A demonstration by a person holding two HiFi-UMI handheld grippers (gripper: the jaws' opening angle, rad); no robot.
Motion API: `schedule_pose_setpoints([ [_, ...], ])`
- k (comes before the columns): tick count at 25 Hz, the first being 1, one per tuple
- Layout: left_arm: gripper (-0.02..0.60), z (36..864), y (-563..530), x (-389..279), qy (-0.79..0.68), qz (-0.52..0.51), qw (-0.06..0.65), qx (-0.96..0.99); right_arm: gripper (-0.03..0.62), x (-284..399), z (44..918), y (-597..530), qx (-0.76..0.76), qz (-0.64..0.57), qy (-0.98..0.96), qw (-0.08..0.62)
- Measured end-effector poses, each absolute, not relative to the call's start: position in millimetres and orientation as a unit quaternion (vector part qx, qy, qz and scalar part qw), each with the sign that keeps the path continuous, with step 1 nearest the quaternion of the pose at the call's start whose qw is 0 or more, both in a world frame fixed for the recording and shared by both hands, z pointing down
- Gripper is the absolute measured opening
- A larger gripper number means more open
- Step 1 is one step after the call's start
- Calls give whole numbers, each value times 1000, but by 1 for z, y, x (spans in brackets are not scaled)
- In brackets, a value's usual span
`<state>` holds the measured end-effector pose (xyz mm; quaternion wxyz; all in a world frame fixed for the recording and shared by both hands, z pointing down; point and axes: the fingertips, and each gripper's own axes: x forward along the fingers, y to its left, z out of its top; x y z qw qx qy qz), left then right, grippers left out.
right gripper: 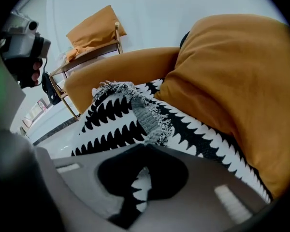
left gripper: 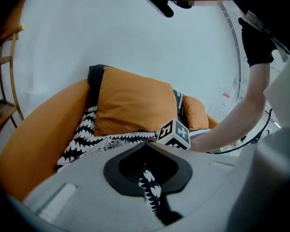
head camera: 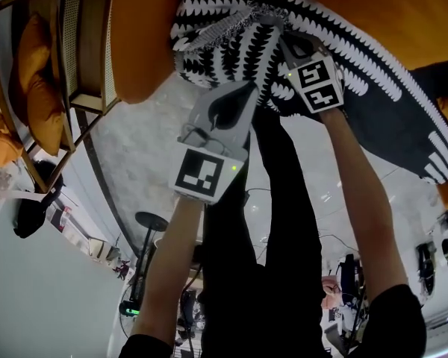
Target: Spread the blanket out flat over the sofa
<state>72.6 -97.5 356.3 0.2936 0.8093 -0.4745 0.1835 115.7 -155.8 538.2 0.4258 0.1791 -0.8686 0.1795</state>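
Note:
A black-and-white zigzag blanket [head camera: 231, 21] lies bunched on the seat of the orange sofa [head camera: 142, 36], running under an orange cushion [right gripper: 237, 81]. My left gripper [head camera: 243, 88] is at the blanket's near edge. In the left gripper view a strip of the blanket [left gripper: 152, 190] is pinched between the shut jaws. My right gripper [head camera: 280, 32] is just beside it, further into the bunch. Its jaws are shut on a fold of the blanket [right gripper: 137, 190]. The right gripper's marker cube [left gripper: 174, 133] shows directly ahead in the left gripper view.
A wooden rack [head camera: 67, 58] with orange cushions stands beside the sofa's arm. A second orange cushion [left gripper: 195, 112] lies further along the seat. A black round-based stand [head camera: 151, 222] and cables are on the pale floor. A hand holds a camera [right gripper: 19, 42] nearby.

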Motion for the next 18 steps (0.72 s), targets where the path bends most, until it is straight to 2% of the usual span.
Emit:
schedule_pose_setpoints([
  [9, 11, 353, -80, 54, -512, 166, 302, 787, 14, 95, 490, -131, 148, 228, -895, 355],
  [18, 11, 356, -30, 10, -545, 145, 305, 767, 12, 33, 443, -67, 88, 291, -916, 262],
])
